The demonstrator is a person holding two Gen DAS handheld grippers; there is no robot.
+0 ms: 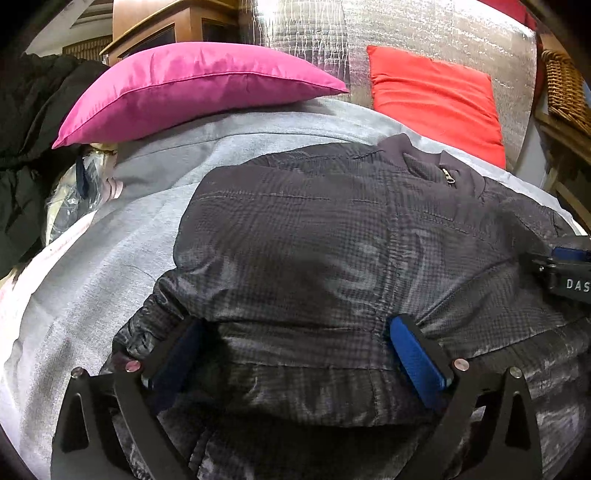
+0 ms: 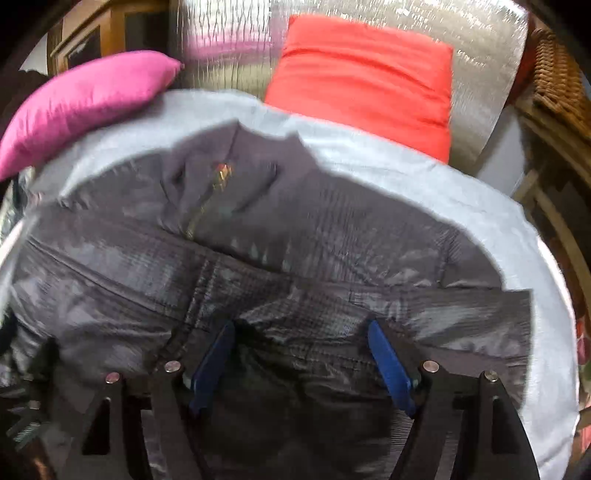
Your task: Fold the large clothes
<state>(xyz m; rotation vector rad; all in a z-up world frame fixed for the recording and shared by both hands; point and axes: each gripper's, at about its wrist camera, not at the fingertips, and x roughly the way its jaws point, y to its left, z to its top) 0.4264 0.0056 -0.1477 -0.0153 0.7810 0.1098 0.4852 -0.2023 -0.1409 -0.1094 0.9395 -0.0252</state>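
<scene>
A dark grey checked padded jacket point(image 1: 332, 240) lies front up on a light grey sheet point(image 1: 110, 258), collar and zip pull point(image 1: 450, 178) at the far end. My left gripper point(image 1: 299, 325) stands wide open over the jacket's near hem, and cloth bulges between its blue pads point(image 1: 415, 358) without being pinched. A bunched cuff partly hides its left pad. The right wrist view is blurred. There my right gripper point(image 2: 301, 326) is open low over the jacket point(image 2: 332, 258), near the zip line. Its body also shows at the right edge of the left wrist view point(image 1: 565, 273).
A pink pillow point(image 1: 192, 85) and a red pillow point(image 1: 436, 99) rest at the far end against a silver quilted backing point(image 1: 424, 29). Black clothing point(image 1: 33, 122) and a plastic-wrapped item point(image 1: 74, 192) lie at left. A wicker basket point(image 1: 565, 88) on wooden furniture stands at right.
</scene>
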